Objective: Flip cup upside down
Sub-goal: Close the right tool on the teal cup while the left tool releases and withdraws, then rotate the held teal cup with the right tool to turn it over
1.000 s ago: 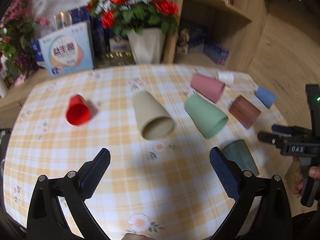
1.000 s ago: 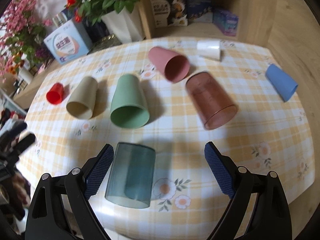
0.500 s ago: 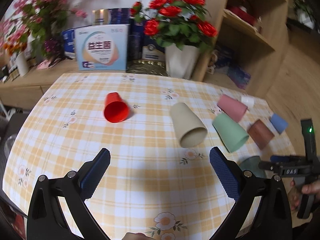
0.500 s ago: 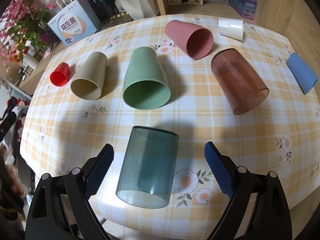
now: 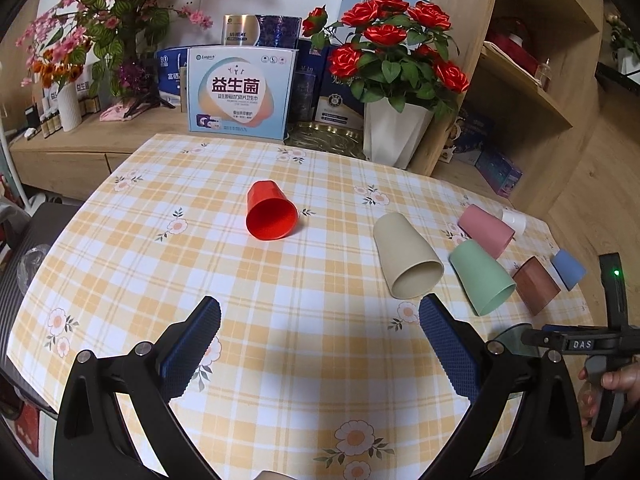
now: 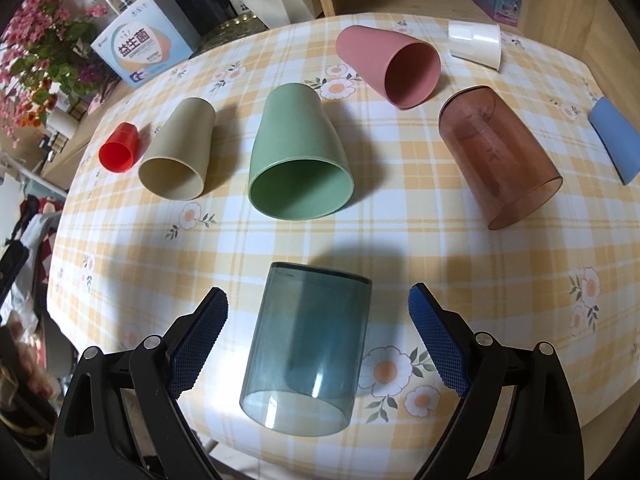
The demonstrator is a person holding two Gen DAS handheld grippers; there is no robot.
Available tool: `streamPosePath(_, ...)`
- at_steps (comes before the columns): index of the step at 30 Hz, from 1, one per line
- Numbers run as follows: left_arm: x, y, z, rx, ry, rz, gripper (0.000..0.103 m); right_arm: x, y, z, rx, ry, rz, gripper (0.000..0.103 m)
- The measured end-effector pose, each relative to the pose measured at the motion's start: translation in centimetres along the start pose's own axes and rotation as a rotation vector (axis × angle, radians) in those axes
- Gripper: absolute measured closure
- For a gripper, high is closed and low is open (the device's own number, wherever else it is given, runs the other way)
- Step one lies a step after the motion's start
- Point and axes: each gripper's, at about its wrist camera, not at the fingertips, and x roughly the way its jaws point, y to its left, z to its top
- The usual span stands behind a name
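Observation:
Several cups lie on their sides on a yellow checked table (image 6: 400,240). A clear teal cup (image 6: 308,348) lies nearest, mouth toward me, between the open fingers of my right gripper (image 6: 318,336), which is not touching it. Behind it lie a green cup (image 6: 298,152), a beige cup (image 6: 180,152), a red cup (image 6: 120,148), a pink cup (image 6: 388,64), a clear brown cup (image 6: 492,152), a blue cup (image 6: 612,144) and a white cup (image 6: 476,44). My left gripper (image 5: 320,344) is open and empty above the table, with the red cup (image 5: 270,212) ahead of it.
A white vase of red roses (image 5: 396,88), boxes (image 5: 240,92) and pink flowers (image 5: 100,12) stand on a low cabinet behind the table. A wooden shelf (image 5: 532,60) is at the right. The table's front edge is just under the teal cup.
My right gripper has moved forward and down so that the teal cup now lies between its fingers. My left gripper has pulled back and turned left, bringing the red cup toward the middle of its view.

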Motion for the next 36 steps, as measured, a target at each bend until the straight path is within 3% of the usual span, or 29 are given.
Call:
streamPosePath(2, 0.0, 0.0, -0.1, 0.0, 0.002, -0.008, 0.006, 0.5, 0.0, 0.3, 0.014, 0.019, 0.005, 0.026)
streamPosePath(19, -0.2, -0.6, -0.6, 0.01, 0.016, -0.018, 0.006, 3.9, -0.5, 1.1, 0.085, 0.134, 0.024, 0.038)
streamPosePath(36, 0.5, -2.0, -1.1, 0.034, 0.045, -0.037, 0.006, -2.0, -2.6, -3.4, 0.075, -0.001, 0.106, 0.039)
